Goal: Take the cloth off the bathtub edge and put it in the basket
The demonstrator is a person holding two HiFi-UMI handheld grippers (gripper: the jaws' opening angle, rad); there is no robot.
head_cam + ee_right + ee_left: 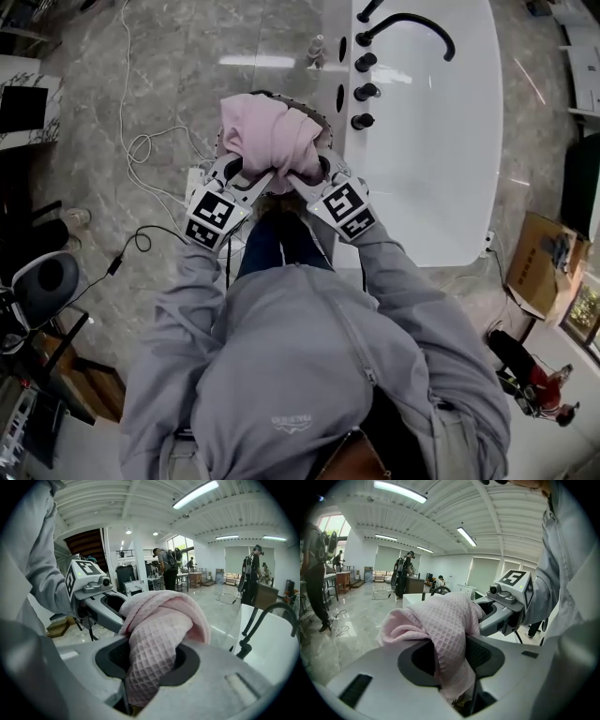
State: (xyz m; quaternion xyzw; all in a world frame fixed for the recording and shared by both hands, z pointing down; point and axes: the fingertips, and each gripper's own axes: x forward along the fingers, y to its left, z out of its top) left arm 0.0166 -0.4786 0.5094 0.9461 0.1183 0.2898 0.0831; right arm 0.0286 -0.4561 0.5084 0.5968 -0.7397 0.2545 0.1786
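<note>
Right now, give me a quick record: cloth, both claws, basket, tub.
cloth: pink, waffle weave, bunched, off the tub, held up by both claws
left claw: shut on the cloth
right claw: shut on the cloth
basket: rim shows under the cloth; cannot tell whether the cloth touches it
bathtub: white, right of the basket in the head view, black faucet at its far end
status: cloth over the basket, not yet released

Cardboard box [537, 267], black faucet [412, 17]
</note>
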